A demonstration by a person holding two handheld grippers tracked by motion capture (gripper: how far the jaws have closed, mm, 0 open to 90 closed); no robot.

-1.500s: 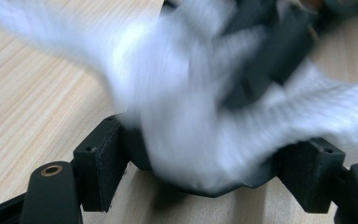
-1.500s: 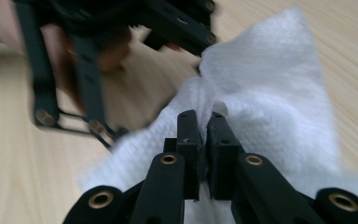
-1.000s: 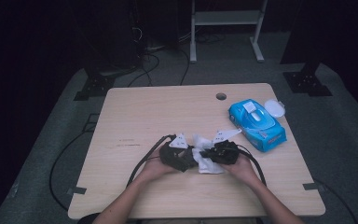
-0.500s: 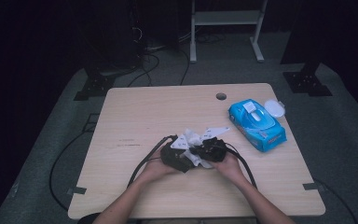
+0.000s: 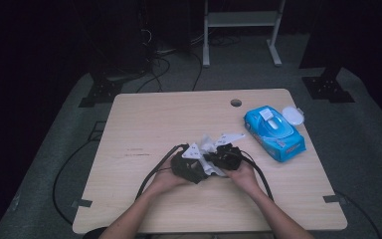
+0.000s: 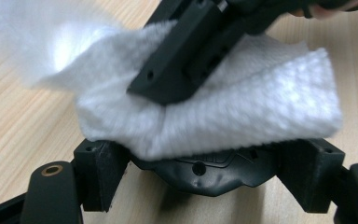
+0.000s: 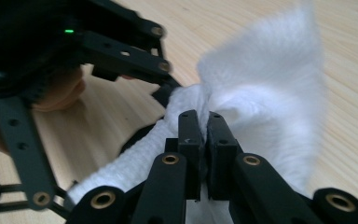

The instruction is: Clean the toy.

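Observation:
A white wipe (image 5: pixel 207 146) lies bunched between my two grippers near the front middle of the wooden table (image 5: pixel 144 119). My right gripper (image 7: pixel 204 123) is shut on a fold of the wipe (image 7: pixel 261 93), its two jaws pressed together on the cloth. In the left gripper view the right gripper (image 6: pixel 168 91) reaches in from above, onto the wipe (image 6: pixel 242 112). My left gripper (image 6: pixel 207 161) has its jaws wide apart, and the wipe lies draped across them with no pad pressing on it. In the high view the left gripper (image 5: pixel 199 164) and right gripper (image 5: pixel 214 160) face each other, almost touching.
A blue pack of wipes (image 5: pixel 273 132) lies at the table's right, with a small white round lid (image 5: pixel 292 115) behind it. A cable hole (image 5: pixel 236 102) sits near the far edge. Black cables (image 5: pixel 154 169) trail off the table's front left.
My right gripper has moved left, closer to the left gripper, carrying the wipe with it. The wipe is more bunched between them. The left gripper has stayed in place.

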